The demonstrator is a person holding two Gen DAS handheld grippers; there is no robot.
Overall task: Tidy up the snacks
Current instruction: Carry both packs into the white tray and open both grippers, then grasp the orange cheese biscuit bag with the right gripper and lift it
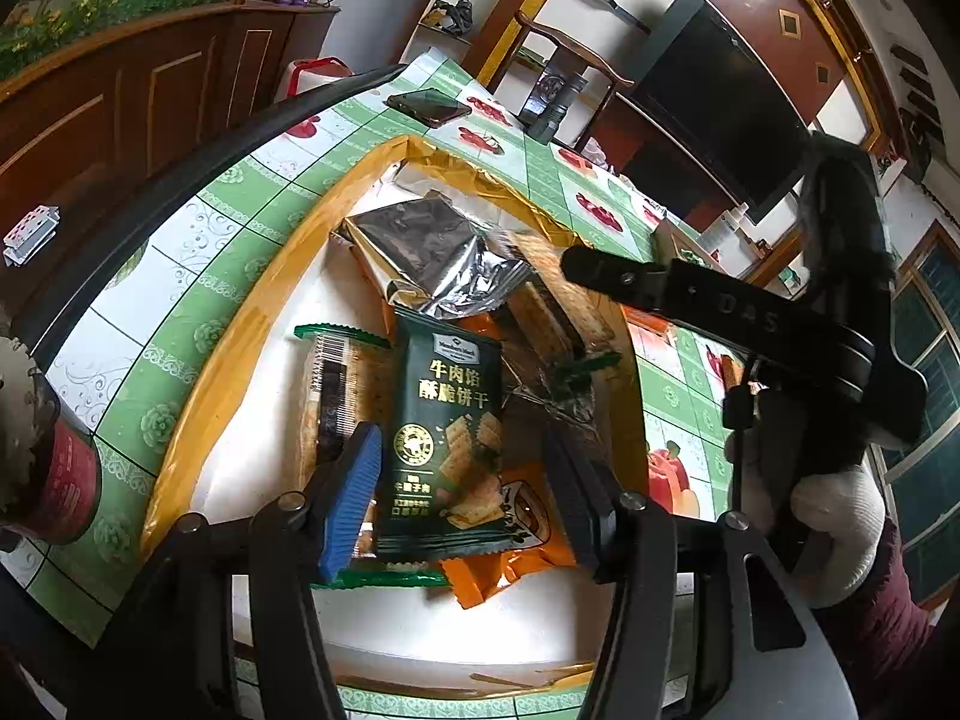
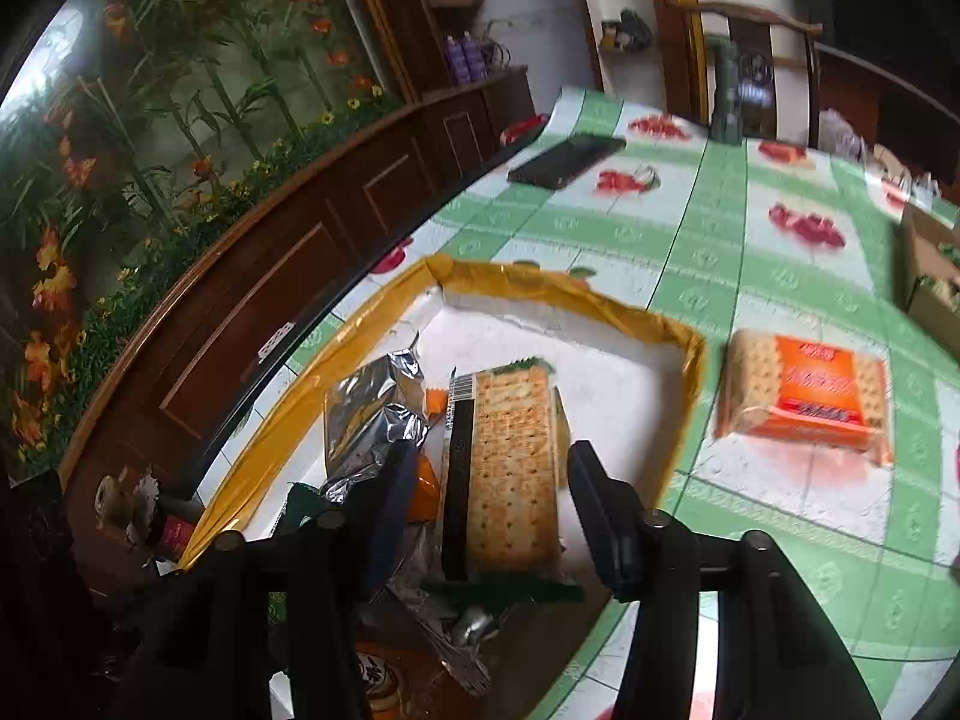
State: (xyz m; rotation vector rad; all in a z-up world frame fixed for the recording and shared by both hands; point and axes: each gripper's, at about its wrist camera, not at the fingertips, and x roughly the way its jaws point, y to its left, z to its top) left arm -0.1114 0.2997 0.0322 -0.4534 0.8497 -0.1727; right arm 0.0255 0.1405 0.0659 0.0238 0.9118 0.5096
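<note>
A white box with a yellow taped rim [image 1: 240, 324] [image 2: 576, 288] holds several snack packs. My left gripper [image 1: 462, 501] is open low over it, and a dark green cracker packet [image 1: 447, 438] lies flat between the fingers, clear of the right one. Under that packet are a green-ended cracker pack [image 1: 336, 384] and an orange packet [image 1: 528, 534]. My right gripper [image 2: 492, 480] is open, straddling a long green-ended cracker pack [image 2: 510, 468] resting in the box. One of its fingers [image 1: 606, 273] reaches over the box. A silver foil packet [image 1: 432, 258] [image 2: 372, 414] lies at the back.
An orange cracker pack [image 2: 804, 396] lies on the green checked tablecloth to the right of the box. A black phone [image 1: 429, 105] [image 2: 564, 159] rests farther back. A cardboard box [image 2: 930, 276] sits at the right edge, and a red-labelled jar [image 1: 60, 480] at the left. A gloved hand [image 1: 840, 534] holds the right gripper.
</note>
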